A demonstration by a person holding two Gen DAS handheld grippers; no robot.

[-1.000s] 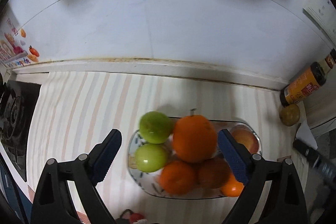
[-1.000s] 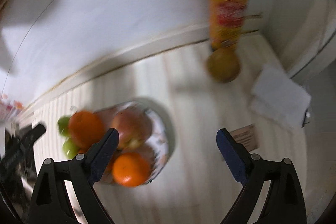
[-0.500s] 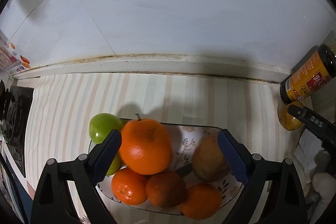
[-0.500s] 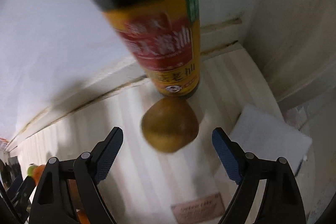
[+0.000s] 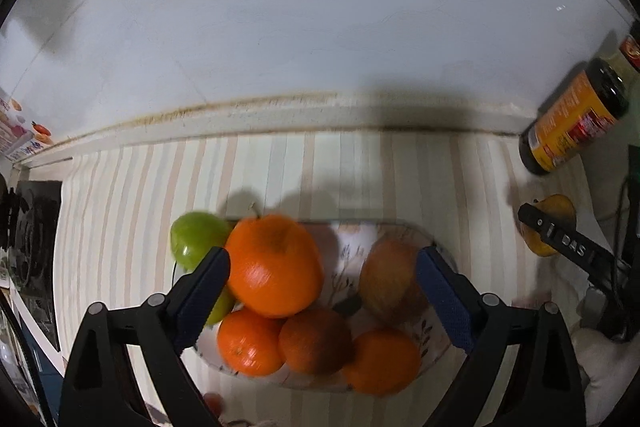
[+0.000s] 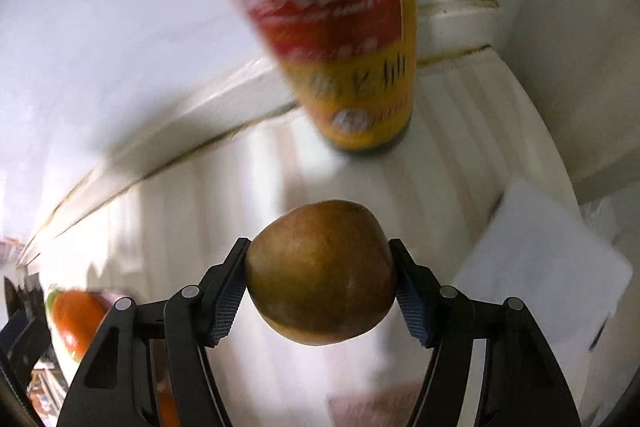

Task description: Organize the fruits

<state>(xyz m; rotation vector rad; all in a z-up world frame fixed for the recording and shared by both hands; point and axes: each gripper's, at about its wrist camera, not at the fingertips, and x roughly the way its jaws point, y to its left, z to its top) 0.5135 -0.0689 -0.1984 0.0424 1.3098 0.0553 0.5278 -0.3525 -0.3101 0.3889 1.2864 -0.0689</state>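
Note:
A patterned oval plate [image 5: 352,247] on the striped counter holds several oranges, with a large orange [image 5: 274,267] on top, green apples [image 5: 192,239] at its left and a brownish-red apple [image 5: 390,277] at its right. My left gripper [image 5: 322,301] is open and hovers over the plate. My right gripper [image 6: 320,277] is shut on a brown round fruit [image 6: 320,273], close in front of a soy sauce bottle [image 6: 352,67]. In the left wrist view the same fruit [image 5: 554,223] shows at far right with a right finger [image 5: 560,241] across it.
The soy sauce bottle [image 5: 572,123] stands against the white wall at the counter's right corner. A white folded cloth [image 6: 548,263] lies right of the brown fruit. A black stove [image 5: 28,227] sits at the far left. The plate's orange [image 6: 74,319] shows at the right view's left edge.
My right gripper has moved in toward the bottle and closed its fingers on the brown fruit. My left gripper has stayed open over the plate with only a small shift.

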